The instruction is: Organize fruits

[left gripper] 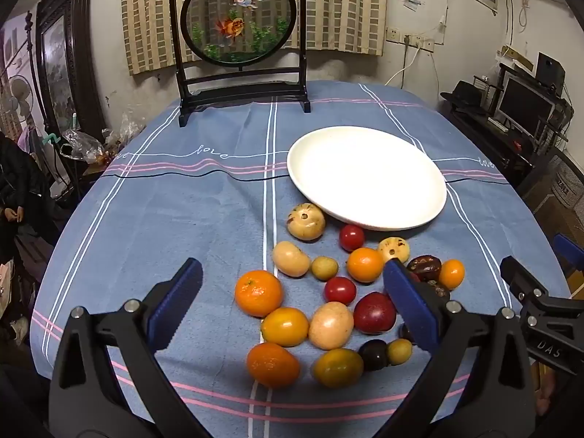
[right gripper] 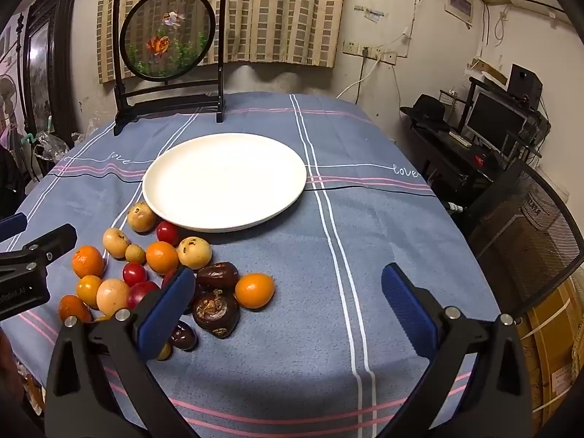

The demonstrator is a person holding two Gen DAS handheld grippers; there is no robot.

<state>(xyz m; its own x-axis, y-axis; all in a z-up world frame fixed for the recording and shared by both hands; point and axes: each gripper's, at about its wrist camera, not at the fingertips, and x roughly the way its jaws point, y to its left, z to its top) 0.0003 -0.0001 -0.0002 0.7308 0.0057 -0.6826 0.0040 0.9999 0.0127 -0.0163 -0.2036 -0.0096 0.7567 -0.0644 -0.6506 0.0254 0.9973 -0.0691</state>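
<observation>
A pile of small fruits lies on the blue tablecloth in front of an empty white plate [left gripper: 368, 177], which also shows in the right wrist view [right gripper: 226, 179]. The pile has oranges [left gripper: 258, 292], red cherry tomatoes [left gripper: 339, 290], yellow tomatoes [left gripper: 284, 326], pale round fruits [left gripper: 306, 221] and dark brown ones [right gripper: 216, 313]. My left gripper [left gripper: 292, 303] is open above the pile, its fingers either side of it. My right gripper [right gripper: 288, 306] is open and empty, right of the pile, with an orange [right gripper: 254, 290] between its fingers.
A black framed round goldfish screen [left gripper: 239, 18] stands at the table's far edge. A desk with a monitor [right gripper: 492, 120] and a mesh chair [right gripper: 529, 233] stand off the table's right side. Plastic bags [left gripper: 80, 146] sit at the left.
</observation>
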